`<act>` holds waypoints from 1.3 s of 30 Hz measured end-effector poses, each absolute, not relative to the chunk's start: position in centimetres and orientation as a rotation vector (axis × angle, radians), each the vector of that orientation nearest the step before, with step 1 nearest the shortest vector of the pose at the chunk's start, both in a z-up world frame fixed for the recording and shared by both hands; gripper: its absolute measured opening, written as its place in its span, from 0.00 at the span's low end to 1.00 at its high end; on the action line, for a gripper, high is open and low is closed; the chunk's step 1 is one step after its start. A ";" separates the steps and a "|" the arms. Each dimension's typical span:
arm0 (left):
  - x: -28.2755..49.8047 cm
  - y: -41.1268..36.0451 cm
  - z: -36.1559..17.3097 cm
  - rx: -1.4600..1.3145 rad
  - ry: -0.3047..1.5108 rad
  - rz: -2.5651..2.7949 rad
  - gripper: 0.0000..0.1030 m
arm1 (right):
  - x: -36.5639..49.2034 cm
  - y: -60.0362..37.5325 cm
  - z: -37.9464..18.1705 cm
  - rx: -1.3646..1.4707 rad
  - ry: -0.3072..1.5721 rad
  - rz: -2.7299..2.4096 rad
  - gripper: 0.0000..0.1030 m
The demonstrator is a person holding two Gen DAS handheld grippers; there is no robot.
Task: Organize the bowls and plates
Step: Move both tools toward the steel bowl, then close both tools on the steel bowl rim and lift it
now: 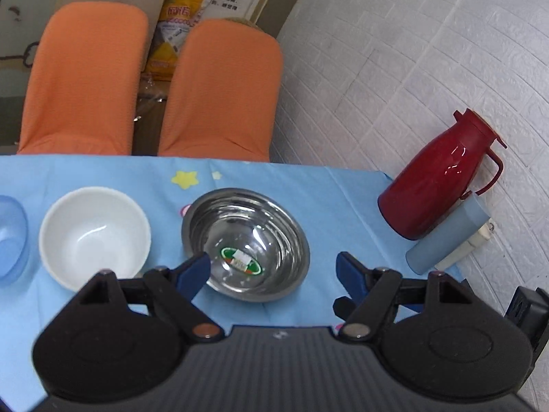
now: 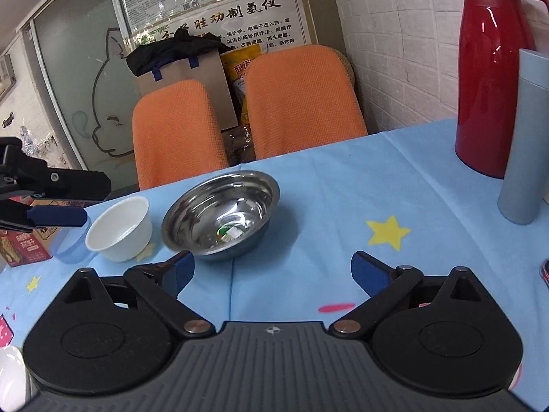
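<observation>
The steel bowl (image 1: pixel 246 243) sits mid-table on the blue starred tablecloth (image 1: pixel 343 199), a red-green oval sticker inside it, its writing too small to read. A white bowl (image 1: pixel 94 237) stands just left, then a blue bowl (image 1: pixel 12 237). Bare cloth lies to the right. Both the left gripper (image 1: pixel 272 269) and right gripper (image 2: pixel 272 271) hover with tongs apart, holding nothing.

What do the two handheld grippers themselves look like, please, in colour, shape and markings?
Both look the same. The left gripper and right gripper have blue pads on black link arms with silver pivot pins, rounded black housings either side, and a ribbed grey centre plate with a small round emblem. No cables, sleeves or hands show.
</observation>
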State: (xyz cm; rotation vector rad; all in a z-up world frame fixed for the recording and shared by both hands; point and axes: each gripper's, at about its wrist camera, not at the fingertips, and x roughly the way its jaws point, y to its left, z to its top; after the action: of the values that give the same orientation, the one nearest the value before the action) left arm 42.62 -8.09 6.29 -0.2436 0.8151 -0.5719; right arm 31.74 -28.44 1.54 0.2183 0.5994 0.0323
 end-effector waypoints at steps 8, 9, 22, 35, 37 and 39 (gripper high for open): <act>49.9 -9.1 2.5 -0.189 0.857 -0.517 0.72 | 37.4 -28.4 0.2 0.159 0.643 0.035 1.00; 50.6 -9.4 2.0 -0.184 0.867 -0.516 0.71 | 38.1 -28.3 -0.1 0.146 0.651 0.041 1.00; 51.8 -11.6 -1.2 -0.095 0.915 -0.521 0.65 | 41.3 -27.1 -3.0 0.121 0.714 0.071 1.00; 45.5 -10.6 1.4 -0.155 0.928 -0.571 0.39 | 36.7 -25.6 -0.8 0.119 0.687 0.073 0.87; 43.3 -10.2 2.4 -0.152 0.921 -0.576 0.39 | 34.8 -24.9 0.1 0.104 0.668 0.075 0.87; 40.8 -9.4 3.2 -0.159 0.911 -0.581 0.39 | 32.5 -24.1 0.9 0.087 0.648 0.076 0.87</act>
State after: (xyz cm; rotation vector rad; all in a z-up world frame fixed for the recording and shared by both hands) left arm 40.75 -9.40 3.16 -0.1588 0.9107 -0.5813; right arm 32.51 -24.14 0.91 0.0870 0.6483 0.0762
